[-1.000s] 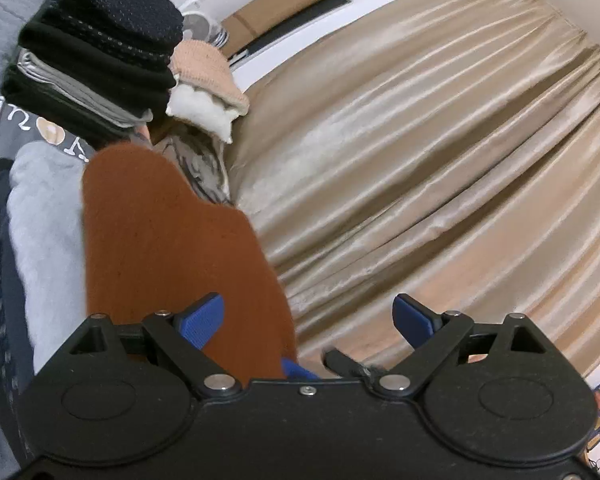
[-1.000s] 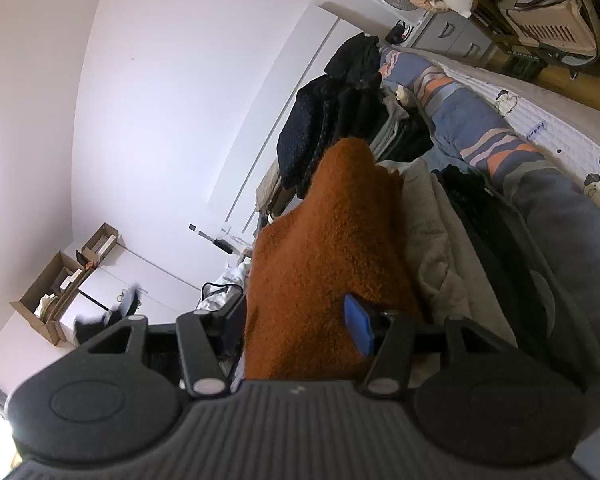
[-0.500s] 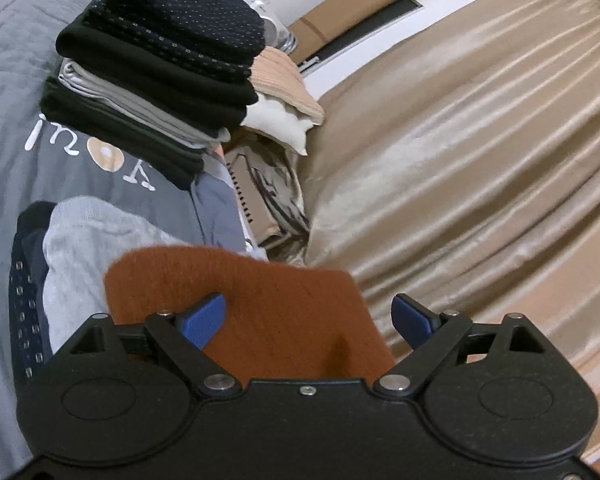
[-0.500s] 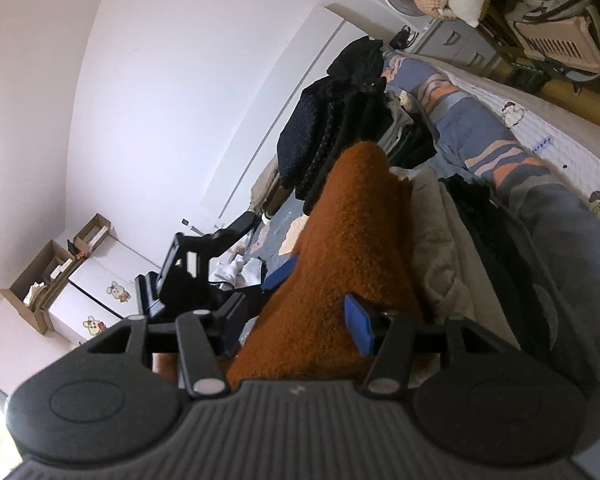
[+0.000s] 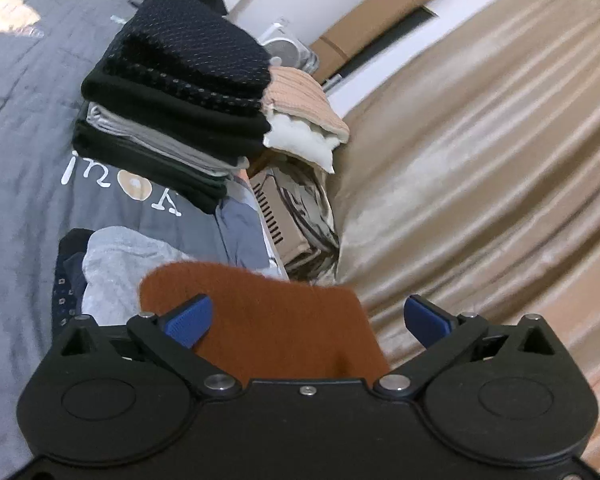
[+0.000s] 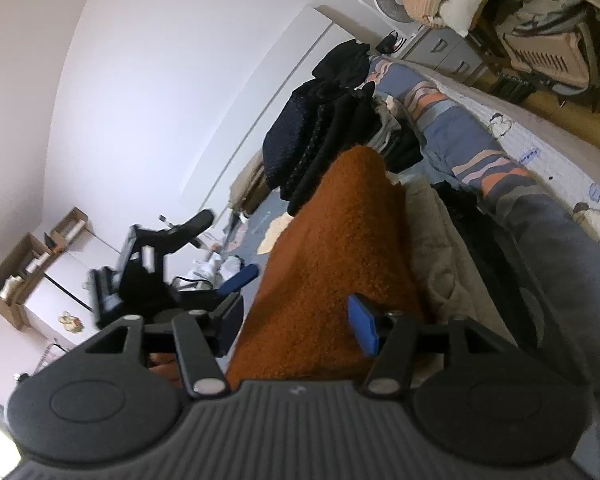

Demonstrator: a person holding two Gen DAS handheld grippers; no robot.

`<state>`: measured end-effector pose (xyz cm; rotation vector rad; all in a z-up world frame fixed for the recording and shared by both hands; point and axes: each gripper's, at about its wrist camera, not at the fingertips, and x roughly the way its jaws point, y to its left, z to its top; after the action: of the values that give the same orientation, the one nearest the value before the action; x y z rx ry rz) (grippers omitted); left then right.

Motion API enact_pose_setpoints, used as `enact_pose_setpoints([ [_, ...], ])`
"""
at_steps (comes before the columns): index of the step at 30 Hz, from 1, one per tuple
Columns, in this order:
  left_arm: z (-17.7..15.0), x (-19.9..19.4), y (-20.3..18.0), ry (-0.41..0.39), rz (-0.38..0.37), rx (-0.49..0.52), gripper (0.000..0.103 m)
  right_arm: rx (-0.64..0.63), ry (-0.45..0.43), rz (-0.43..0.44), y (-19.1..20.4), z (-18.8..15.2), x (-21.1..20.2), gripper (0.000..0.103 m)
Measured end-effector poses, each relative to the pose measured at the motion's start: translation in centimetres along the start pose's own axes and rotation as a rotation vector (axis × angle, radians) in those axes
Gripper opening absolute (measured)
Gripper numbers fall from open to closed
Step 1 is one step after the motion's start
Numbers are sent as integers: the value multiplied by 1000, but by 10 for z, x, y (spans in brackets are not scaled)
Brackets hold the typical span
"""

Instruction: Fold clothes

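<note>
— Where's the fuzzy rust-brown knit garment (image 6: 340, 264) now?

— Held up over the bed with the grey printed quilt (image 5: 24, 128), just near of the stack of folded dark clothes (image 5: 172, 92). The right hand-held gripper (image 6: 300, 320) has it between its blue pads, which look pressed into the thick fold. The left hand-held gripper (image 5: 306, 318) has just been opening; its jaws stand wide apart, the cloth lying between them but clear of the right-hand pad.

— So what would do this step well?

— I'd judge it's a hand-over or re-grip. Keep the right one firm, and let the left take a clean edge rather than a bunch, so the fold stays square before it goes onto the stack. That fluffy knit could sag.
</note>
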<state>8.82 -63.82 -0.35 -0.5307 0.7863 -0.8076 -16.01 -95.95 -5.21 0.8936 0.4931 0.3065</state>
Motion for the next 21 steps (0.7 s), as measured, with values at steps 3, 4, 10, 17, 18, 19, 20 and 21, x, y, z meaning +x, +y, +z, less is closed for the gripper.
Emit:
enact_pose_setpoints([
  [3,-10,-18,-15,15,-41,40,103,-12,-13,6,10,0,-6,58],
  [4,-15,-22,-18,37,-82,32,103,-17,-19,15,14,0,-9,58],
  [10,-56,-34,-23,95,-258,-38,103,-18,-67,41,27,31,-21,58],
  [17,-92,-28,-12,128,-312,-127,103,-36,9,24,33,73,24,58],
  [18,-94,-26,-11,130,-306,-124,103,-26,25,13,31,76,33,58],
  [19,-95,-24,-9,136,-303,-131,103,-16,41,2,27,78,42,58],
  [20,-97,-23,-6,142,-301,-142,103,-4,55,-10,22,79,51,58],
  [21,-99,-21,-4,145,-301,-153,103,8,70,-22,17,81,60,58],
])
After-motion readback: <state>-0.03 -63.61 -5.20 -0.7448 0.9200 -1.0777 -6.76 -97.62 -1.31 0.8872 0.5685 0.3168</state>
